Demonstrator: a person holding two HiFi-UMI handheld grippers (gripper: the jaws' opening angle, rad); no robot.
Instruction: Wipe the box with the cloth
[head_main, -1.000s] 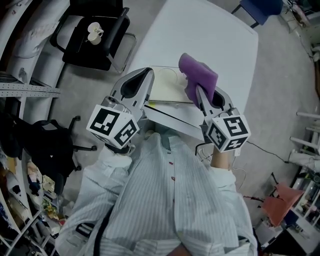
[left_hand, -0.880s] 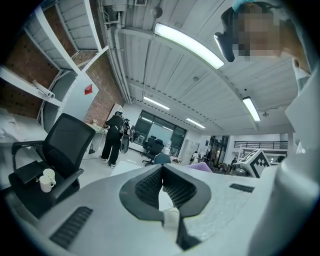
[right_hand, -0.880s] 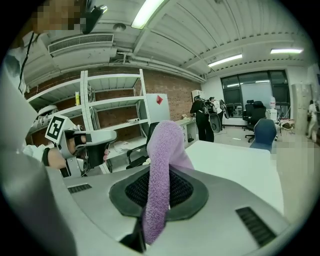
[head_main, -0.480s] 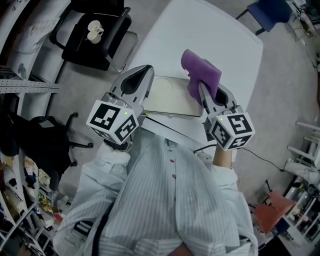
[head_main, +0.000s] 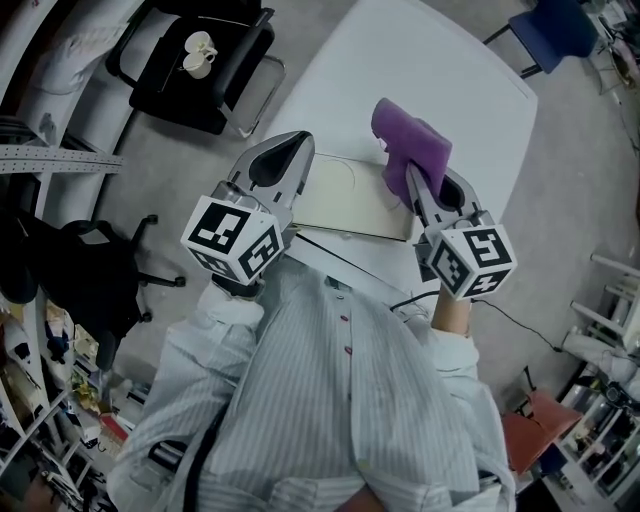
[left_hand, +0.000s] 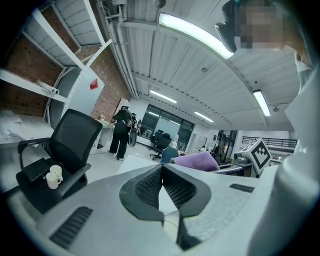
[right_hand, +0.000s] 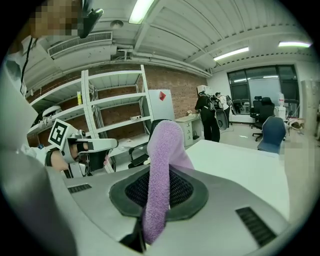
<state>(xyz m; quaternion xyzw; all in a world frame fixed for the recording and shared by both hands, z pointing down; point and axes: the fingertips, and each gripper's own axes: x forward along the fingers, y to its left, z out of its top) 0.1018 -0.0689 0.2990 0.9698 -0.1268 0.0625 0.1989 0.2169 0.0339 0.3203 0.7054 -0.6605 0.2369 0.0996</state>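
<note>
- White table (head_main: 440, 60): standing on the grey floor.
- Black office chair (head_main: 215, 70): sitting near the table's left side and carrying white cups (head_main: 201, 48) on its seat.
- Blue chair (head_main: 555, 28): waiting by the table's far corner.
- Second dark chair (head_main: 90, 280): sitting well apart at the left.
- Thin cable (head_main: 530, 325): trailing over the floor at the right.
- Person in dark clothes (right_hand: 206, 117): standing far off.
- White shelving (right_hand: 112, 115): lining a brick wall.
- Strip light (left_hand: 200, 35): glowing overhead.

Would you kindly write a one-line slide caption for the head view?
Right hand-held gripper clamps a purple cloth at the edge of the box on the white table.
</note>
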